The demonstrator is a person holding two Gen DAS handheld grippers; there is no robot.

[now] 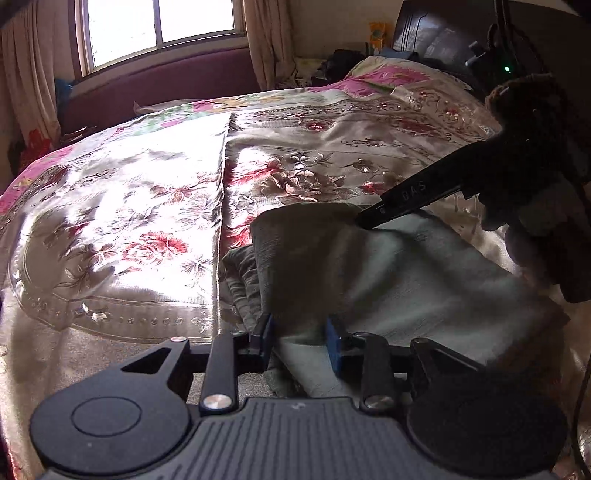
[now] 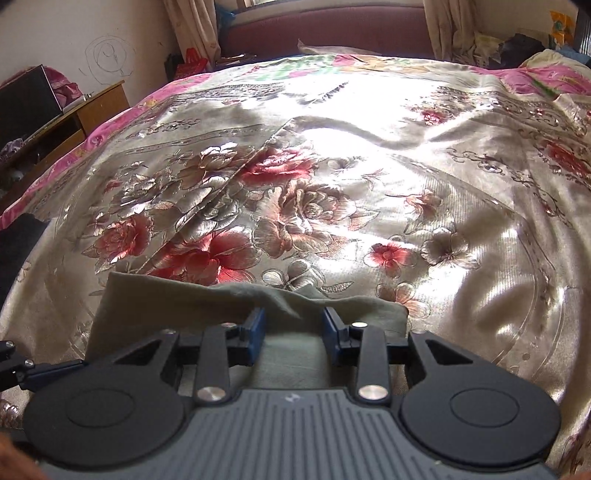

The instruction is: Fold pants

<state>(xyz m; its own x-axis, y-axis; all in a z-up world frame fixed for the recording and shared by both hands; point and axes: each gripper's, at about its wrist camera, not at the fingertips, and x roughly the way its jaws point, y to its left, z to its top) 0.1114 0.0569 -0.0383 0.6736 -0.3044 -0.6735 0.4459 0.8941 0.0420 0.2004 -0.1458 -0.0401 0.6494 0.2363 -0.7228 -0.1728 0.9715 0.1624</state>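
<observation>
The pants (image 1: 388,266), soft grey-green cloth folded into a thick rumpled slab, lie on the glossy floral satin bedspread (image 1: 122,206), long axis running from the left gripper (image 1: 300,336) away toward the right gripper (image 1: 364,220). The left gripper's blue pads are parted over the near fold. The right gripper (image 2: 293,330) likewise stands released over the far edge.

Seemingly "DAS" on right tool (image 1: 369,218)

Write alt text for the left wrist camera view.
The open left gripper hovers over folded grey-green pants on a shiny floral bedspread. The right gripper touches the pants' far edge, with a window behind.
</observation>
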